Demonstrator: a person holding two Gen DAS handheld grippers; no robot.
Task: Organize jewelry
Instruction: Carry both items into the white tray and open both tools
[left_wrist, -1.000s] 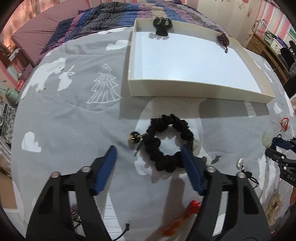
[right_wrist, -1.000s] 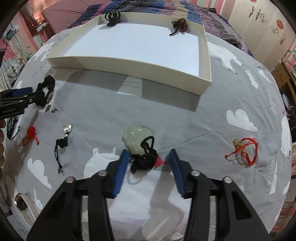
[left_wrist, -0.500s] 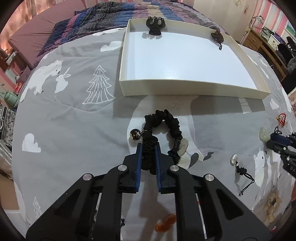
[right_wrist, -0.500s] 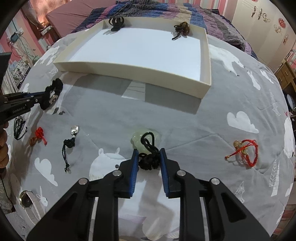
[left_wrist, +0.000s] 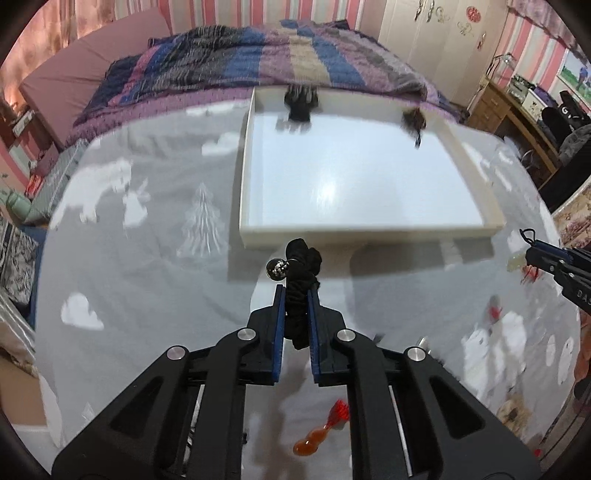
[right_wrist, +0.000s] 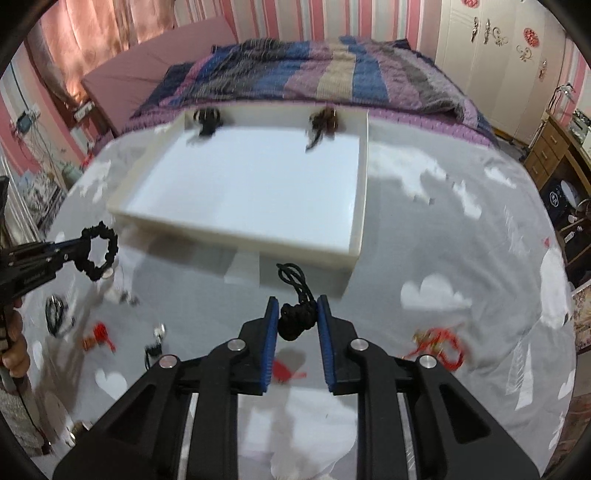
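I am looking along both grippers toward a shallow white tray (left_wrist: 369, 232) lying on a grey bedspread (left_wrist: 147, 277) printed with clouds and trees; every place below is given from that tray. My left gripper (left_wrist: 295, 295) is clamped tight on a black scrunchie (left_wrist: 301, 266), held just in front of the tray's near wall, toward its left corner; a small silver bead (left_wrist: 277, 268) hangs off the scrunchie's left side; seen from the right wrist, the scrunchie forms an open ring (right_wrist: 98, 251) to the left of the tray. My right gripper (right_wrist: 294, 317) is pinched on a knotted black cord (right_wrist: 297, 317), its jaws closed against the knot; a loop of that cord sticks up in front of the tray's near wall, toward its right corner. Inside the tray, against the far wall, sit a black hair claw (right_wrist: 207, 120) near the far left corner and a dark brown tasselled piece (right_wrist: 323, 123) further right. On the bedspread in front of the tray, a red bracelet (right_wrist: 439, 341) lies off to the right; a small red charm (right_wrist: 99, 334) lies off to the left; an orange charm (left_wrist: 321, 432) lies nearer to me; the pictures are blurred, so finer detail escapes me.
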